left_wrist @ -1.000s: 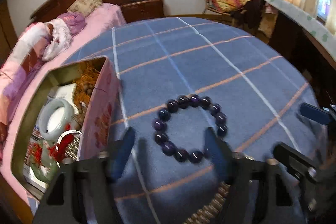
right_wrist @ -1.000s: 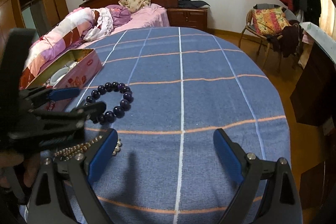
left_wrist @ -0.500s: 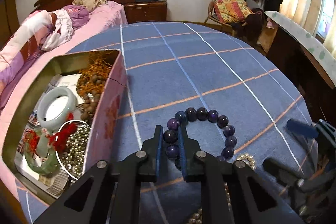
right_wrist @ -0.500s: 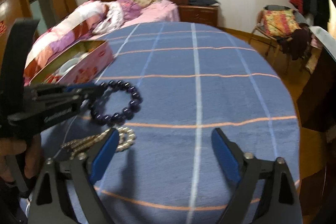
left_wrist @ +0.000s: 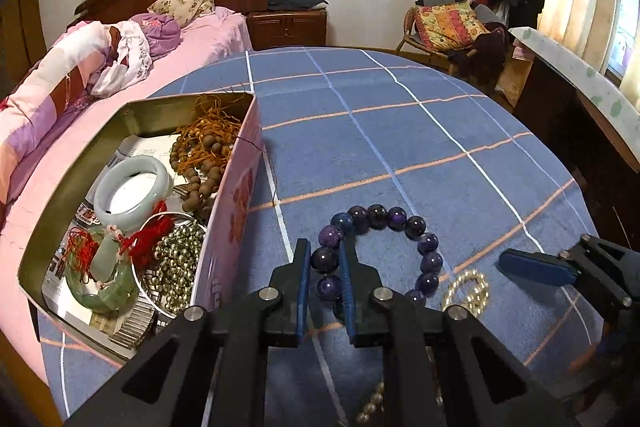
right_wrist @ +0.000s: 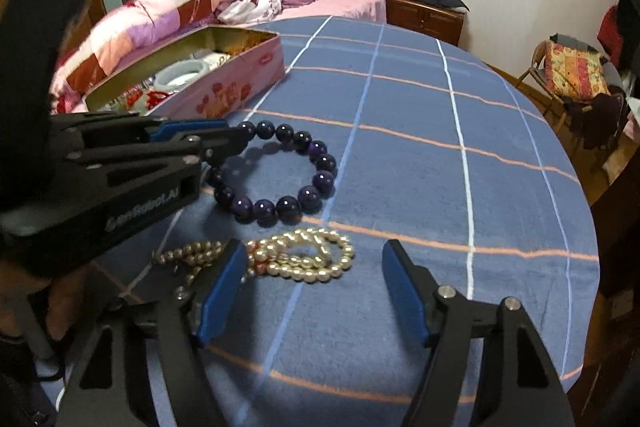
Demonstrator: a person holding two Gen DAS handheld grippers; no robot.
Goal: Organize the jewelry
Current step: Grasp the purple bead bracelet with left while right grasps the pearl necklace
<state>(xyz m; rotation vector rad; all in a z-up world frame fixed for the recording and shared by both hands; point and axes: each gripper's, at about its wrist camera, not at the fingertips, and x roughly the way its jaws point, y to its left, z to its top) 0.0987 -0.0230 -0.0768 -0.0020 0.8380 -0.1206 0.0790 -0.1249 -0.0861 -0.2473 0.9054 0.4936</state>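
Left hand-held gripper (left_wrist: pixel 325 269) clenched on purple bracelet (left_wrist: pixel 384 251), lower centre, on the bed beside tin (left_wrist: pixel 236 199). Beads hard, slippery, loop floppy. Right hand-held gripper (right_wrist: pixel 314 283) closing around pearl strand (right_wrist: pixel 304 261), not yet pinching; limp, grab bunched middle.

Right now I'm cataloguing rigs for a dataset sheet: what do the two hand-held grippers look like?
Both look alike. The left hand-held gripper has a matte black frame with triangular cutouts, silver round pivot bolts and flat blue pads lining the fingers. White lettering runs along its side in the right wrist view, too blurred to read fully. The right hand-held gripper has the same black frame, silver bolts and blue pads. No cables show.
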